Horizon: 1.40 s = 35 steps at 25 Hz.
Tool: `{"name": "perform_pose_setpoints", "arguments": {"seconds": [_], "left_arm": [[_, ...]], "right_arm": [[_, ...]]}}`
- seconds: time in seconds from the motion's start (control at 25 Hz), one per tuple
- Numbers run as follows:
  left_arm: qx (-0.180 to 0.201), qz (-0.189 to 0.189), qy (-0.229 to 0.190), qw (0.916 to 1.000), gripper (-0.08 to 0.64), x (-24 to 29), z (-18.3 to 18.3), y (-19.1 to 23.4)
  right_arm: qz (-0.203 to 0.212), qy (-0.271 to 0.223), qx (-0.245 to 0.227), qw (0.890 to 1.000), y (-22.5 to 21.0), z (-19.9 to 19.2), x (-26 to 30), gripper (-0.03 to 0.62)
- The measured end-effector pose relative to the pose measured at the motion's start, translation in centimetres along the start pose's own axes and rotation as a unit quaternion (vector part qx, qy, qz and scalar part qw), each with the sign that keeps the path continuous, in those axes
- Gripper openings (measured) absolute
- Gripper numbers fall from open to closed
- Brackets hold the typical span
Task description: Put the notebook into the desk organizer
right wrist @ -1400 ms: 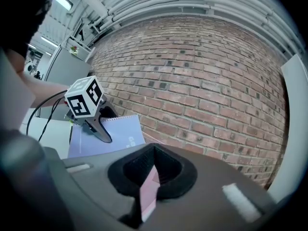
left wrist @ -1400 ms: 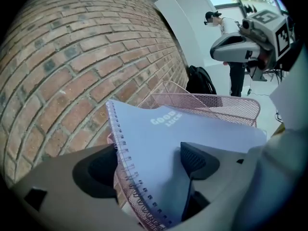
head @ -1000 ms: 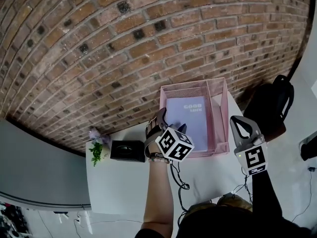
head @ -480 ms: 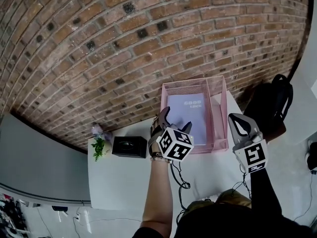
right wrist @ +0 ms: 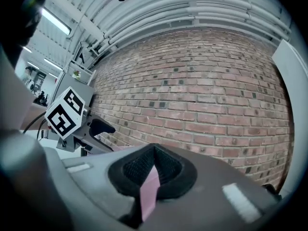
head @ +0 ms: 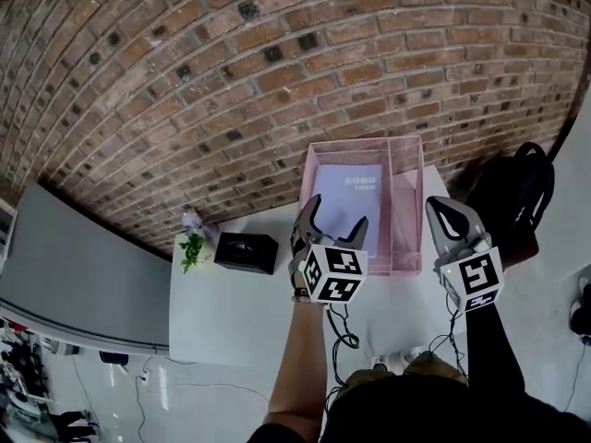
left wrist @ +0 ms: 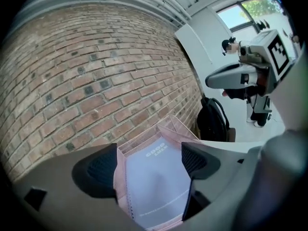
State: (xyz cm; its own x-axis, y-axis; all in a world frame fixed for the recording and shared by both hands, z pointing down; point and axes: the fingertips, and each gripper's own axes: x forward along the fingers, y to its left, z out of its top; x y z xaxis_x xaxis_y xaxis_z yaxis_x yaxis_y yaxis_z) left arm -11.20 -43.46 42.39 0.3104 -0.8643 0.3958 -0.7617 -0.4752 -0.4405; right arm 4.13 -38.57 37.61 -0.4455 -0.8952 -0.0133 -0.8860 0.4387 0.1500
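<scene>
The pale lilac notebook lies flat in the wide compartment of the pink mesh desk organizer, which stands on the white table against the brick wall. My left gripper hovers open over the organizer's near edge and holds nothing. In the left gripper view the notebook shows between the spread jaws of that gripper, inside the organizer. My right gripper is shut and empty, to the right of the organizer. Its closed tips point at the wall, with a sliver of pink organizer below them.
A black box and a small plant sit on the table's left part. A black backpack stands beyond the table's right edge. Cables hang at the near edge. The brick wall closes the far side.
My left gripper has drawn back toward me from the notebook's left side and stands higher. The notebook stays flat in the organizer. The right gripper has barely moved.
</scene>
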Motion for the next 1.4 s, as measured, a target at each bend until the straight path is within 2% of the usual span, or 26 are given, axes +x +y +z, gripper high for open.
{"name": "perform_pose_setpoints", "arguments": {"seconds": [0.08,0.4,0.68,0.92,1.16,1.28,1.36,1.4], "left_arm": [[-0.018,0.013,-0.009,0.9997,0.407,-0.7,0.7,-0.3],[-0.052,0.051,-0.014,0.9973,0.405,-3.6,1.8,-2.0],[-0.094,0.076,-0.057,0.9910,0.405,-7.0,4.2,-3.9],[-0.136,0.096,-0.105,0.9804,0.405,-9.7,6.4,-4.6],[-0.163,0.144,-0.132,0.9672,0.403,-12.0,6.0,-3.2],[-0.174,0.152,-0.141,0.9627,0.401,-12.5,5.5,-2.6],[-0.171,0.160,-0.143,0.9617,0.365,-12.7,5.3,-2.3],[-0.169,0.166,-0.144,0.9608,0.312,-12.9,5.4,-2.2]], "right_arm": [[0.008,-0.007,0.007,1.000,-0.3,0.3,-0.3,0.000],[0.044,-0.032,0.039,0.998,-0.7,0.8,-2.1,0.000],[0.063,-0.054,0.074,0.994,-1.8,1.0,-3.3,0.000],[0.078,-0.058,0.081,0.992,-1.7,1.2,-3.5,0.000],[0.095,-0.063,0.070,0.991,-0.9,1.5,-3.3,0.000],[0.100,-0.067,0.065,0.991,-0.7,1.8,-3.2,0.000],[0.107,-0.071,0.053,0.990,-0.4,2.1,-3.0,0.000],[0.108,-0.072,0.051,0.990,-0.4,2.2,-3.0,0.000]]}}
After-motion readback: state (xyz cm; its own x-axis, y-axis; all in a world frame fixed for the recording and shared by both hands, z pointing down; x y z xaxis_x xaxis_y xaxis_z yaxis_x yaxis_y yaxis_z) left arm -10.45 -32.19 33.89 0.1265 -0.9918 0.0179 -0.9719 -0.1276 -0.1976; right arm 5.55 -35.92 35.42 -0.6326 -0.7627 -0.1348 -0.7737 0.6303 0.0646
